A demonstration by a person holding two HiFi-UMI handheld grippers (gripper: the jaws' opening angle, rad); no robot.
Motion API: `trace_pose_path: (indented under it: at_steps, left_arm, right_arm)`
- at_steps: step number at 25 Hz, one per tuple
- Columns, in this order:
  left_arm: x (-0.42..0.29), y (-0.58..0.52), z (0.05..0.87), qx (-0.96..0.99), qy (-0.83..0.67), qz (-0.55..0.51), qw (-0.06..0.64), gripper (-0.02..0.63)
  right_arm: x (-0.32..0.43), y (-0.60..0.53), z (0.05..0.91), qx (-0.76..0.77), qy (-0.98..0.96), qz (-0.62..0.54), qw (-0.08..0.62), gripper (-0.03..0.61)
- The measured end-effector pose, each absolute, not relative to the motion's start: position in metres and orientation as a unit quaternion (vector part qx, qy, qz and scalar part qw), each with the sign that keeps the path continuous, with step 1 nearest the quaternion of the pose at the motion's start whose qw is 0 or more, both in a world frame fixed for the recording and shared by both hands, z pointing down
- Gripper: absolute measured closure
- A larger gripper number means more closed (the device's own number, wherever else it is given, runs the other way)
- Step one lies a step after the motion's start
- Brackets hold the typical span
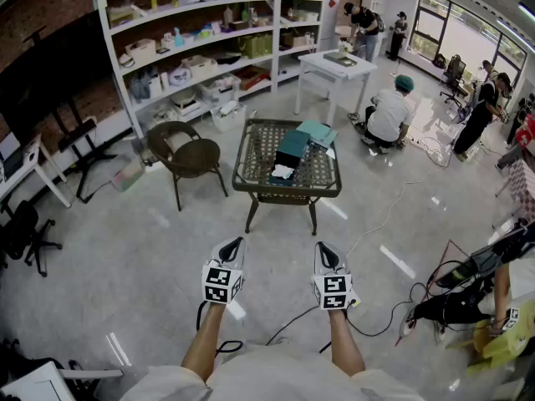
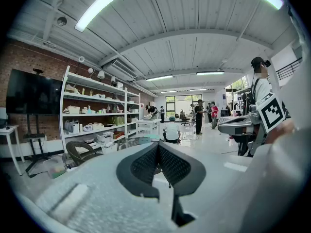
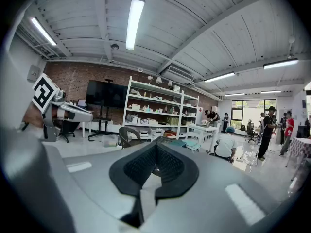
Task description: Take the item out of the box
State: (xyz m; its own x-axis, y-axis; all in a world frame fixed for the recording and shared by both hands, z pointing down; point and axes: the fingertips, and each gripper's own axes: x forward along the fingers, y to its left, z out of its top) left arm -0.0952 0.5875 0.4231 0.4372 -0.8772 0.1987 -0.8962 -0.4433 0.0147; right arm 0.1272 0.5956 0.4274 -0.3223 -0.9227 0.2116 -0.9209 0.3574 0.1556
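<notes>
Left claw (image 1: 233,245): pressed together, empty.
Right claw (image 1: 324,249): pressed together, empty.
Teal box (image 1: 293,146): on surface (image 1: 247,174), well apart from claws.

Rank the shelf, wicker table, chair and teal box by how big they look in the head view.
1. Shelf
2. Wicker table
3. Chair
4. Teal box
The shelf stands farthest off yet looks largest.

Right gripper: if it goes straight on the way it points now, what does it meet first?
Probably the lattice-top table, some way ahead. Only open floor lies between, though depth is hard to judge.
</notes>
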Motion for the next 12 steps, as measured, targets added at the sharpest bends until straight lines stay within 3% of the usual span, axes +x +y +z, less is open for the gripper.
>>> trace_pose_path:
  at_steps: [12]
  left_arm:
    - [-0.0879, 0.5923, 0.4292, 0.84, -0.534, 0.083, 0.058, 0.609]
  right_arm:
    - [0.1256, 0.6006, 0.4354, 0.547, -0.827, -0.01, 0.134, 0.578]
